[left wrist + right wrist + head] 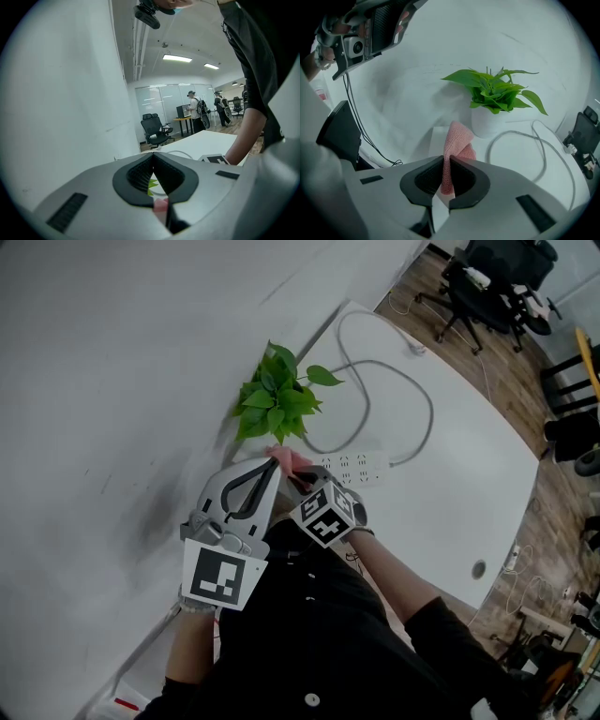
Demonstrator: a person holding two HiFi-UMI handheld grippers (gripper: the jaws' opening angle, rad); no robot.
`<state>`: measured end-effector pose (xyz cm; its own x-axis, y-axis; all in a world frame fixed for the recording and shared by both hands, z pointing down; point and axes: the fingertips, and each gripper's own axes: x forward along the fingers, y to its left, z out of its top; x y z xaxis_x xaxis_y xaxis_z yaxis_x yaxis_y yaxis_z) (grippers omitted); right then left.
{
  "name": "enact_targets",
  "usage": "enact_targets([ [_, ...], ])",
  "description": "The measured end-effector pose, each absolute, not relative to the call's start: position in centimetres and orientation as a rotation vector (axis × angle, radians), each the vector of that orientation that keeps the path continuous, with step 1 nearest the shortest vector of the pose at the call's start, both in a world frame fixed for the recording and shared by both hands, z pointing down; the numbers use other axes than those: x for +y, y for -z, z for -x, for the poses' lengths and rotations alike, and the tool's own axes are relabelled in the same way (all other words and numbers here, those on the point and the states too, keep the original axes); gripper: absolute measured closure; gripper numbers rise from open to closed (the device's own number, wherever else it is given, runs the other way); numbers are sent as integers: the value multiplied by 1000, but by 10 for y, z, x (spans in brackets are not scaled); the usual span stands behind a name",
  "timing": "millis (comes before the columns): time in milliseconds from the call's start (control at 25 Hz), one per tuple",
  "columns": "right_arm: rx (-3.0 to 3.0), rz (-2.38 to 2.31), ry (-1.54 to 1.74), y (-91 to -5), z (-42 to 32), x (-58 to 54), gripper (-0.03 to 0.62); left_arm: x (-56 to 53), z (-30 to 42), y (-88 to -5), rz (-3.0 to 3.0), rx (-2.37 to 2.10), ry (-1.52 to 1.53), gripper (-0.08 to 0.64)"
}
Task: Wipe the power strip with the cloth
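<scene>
The power strip (354,467) lies on the white table (469,484) just beside the plant (279,397) (its cable (431,418) loops off behind). The right gripper (446,161) is pinching the pink cloth (457,138) at the strip's plant-side end. The left gripper (153,157) has its jaws pressed together with nothing in them.

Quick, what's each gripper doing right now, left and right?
Left gripper: closed, nothing between its fingers.
Right gripper: closed on the cloth.
</scene>
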<state>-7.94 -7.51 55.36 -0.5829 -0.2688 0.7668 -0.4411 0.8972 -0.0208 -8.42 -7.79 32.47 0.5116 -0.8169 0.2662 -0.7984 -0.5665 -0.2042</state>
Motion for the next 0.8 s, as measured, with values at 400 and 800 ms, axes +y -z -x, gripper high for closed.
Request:
enact_targets([
  [400,-2254,-741,-303,-524,38,-94,543,-84,62,-315,2720,1317,470,546],
  [800,-2255,-1115,-351,-468,-43,-102,543,-91,25,-311,2768,1129,410,546],
])
